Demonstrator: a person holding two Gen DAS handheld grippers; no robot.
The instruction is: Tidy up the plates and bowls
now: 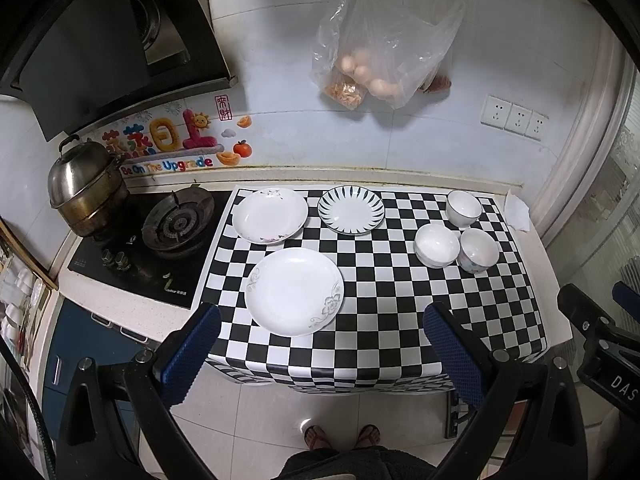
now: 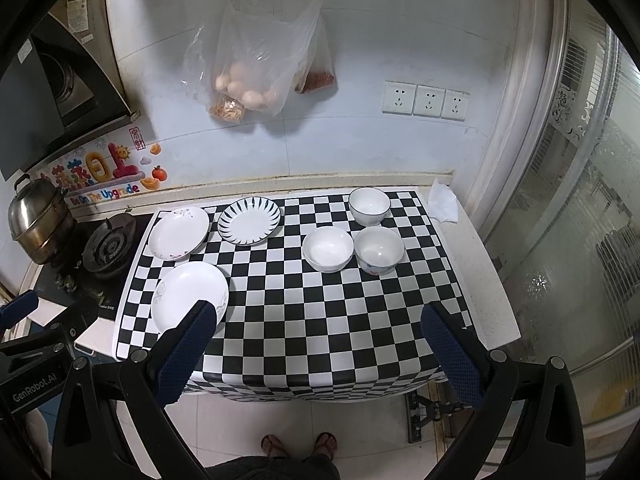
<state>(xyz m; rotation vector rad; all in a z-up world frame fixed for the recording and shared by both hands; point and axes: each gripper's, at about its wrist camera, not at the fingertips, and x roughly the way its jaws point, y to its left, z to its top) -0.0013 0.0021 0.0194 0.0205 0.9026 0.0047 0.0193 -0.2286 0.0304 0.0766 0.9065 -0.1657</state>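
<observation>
Three plates lie on the checkered counter mat: a large white plate (image 1: 294, 290) with grey flowers at the front, a white plate (image 1: 270, 215) with pink marks behind it, and a blue-striped plate (image 1: 351, 210) at the back. Right of them stand three bowls: a white bowl (image 1: 437, 245), a flowered bowl (image 1: 479, 250) and a dark-rimmed bowl (image 1: 464, 207). My left gripper (image 1: 322, 320) hangs open before the counter's front edge, near the large plate. My right gripper (image 2: 316, 320) is open too, above the mat's front, short of the white bowl (image 2: 328, 248).
A gas stove (image 1: 176, 224) with a steel steamer pot (image 1: 86, 188) sits left of the mat. Plastic bags of eggs (image 1: 380, 48) hang on the wall above. A crumpled tissue (image 1: 517, 212) lies at the back right. A person's sandalled feet (image 1: 340, 436) stand below.
</observation>
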